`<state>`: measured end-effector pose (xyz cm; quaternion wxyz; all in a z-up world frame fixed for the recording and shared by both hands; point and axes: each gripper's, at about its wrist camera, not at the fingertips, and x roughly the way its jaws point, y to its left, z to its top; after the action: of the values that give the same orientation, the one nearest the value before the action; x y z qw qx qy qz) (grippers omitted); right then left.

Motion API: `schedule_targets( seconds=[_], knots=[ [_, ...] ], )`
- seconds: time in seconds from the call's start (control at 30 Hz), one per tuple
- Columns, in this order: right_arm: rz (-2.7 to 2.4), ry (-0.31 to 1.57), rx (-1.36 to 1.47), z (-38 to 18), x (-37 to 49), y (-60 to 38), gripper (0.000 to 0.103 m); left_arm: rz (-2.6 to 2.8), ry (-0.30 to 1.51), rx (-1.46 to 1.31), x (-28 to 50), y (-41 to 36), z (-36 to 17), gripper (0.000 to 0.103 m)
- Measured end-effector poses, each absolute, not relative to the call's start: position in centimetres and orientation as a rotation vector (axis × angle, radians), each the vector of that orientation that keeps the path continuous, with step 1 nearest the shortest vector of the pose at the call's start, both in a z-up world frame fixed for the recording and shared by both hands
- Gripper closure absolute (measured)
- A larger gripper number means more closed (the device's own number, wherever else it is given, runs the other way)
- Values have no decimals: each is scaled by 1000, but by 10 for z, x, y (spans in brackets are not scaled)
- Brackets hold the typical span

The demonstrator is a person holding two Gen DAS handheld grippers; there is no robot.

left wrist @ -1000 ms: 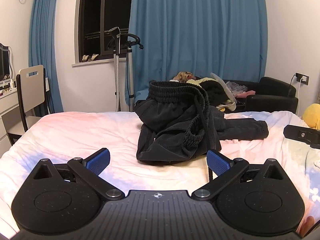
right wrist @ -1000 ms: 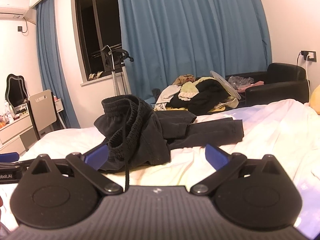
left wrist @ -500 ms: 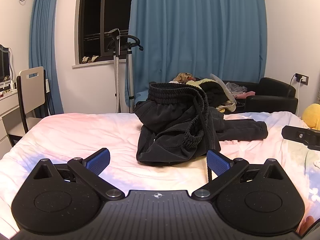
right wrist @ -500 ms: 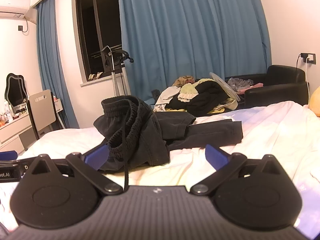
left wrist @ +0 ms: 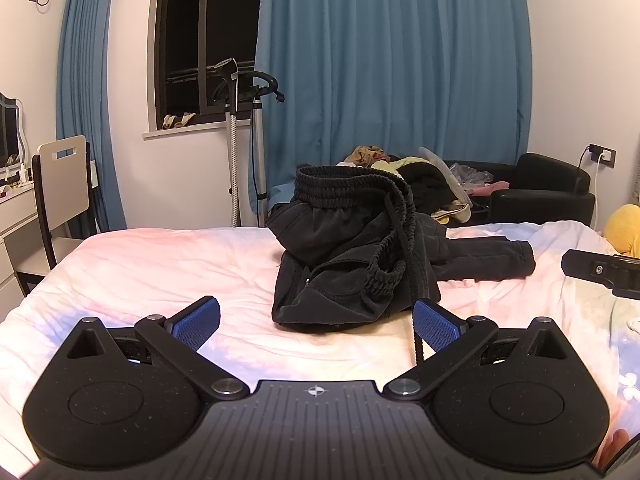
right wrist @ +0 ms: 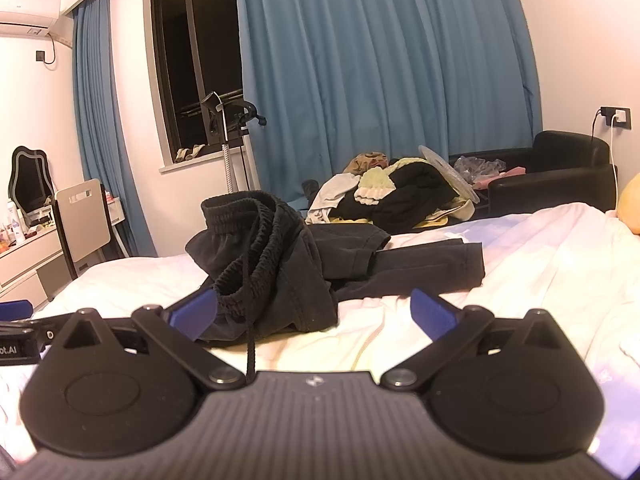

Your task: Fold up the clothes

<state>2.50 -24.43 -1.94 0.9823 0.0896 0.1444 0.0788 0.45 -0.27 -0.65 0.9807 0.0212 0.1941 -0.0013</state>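
Left wrist view: black trousers [left wrist: 352, 264] are lying bunched on the bed [left wrist: 160, 264], just beyond both grippers, left [left wrist: 316, 320] and right [right wrist: 314, 314], fingers spread apart; partial lettering "ot.AI" is showing.

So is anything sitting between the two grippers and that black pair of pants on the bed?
Nothing visible: only bare bedsheet lies between the open left hand-held gripper and the black pants. The open right hand-held gripper is already at the pants' near edge.
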Motion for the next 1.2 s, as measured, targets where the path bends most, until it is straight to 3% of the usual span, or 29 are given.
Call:
schedule_targets(
  seconds=[0.73,1.03,1.2],
  knots=[
    [137,304,157,-17,38,-243,0,-53,408,17,19,-9,-8,0],
    [119,273,190,9,81,-257,0,-112,454,101,104,-43,-23,0],
    [125,275,252,-9,93,-279,0,-143,494,159,163,-67,-39,0]
  ],
)
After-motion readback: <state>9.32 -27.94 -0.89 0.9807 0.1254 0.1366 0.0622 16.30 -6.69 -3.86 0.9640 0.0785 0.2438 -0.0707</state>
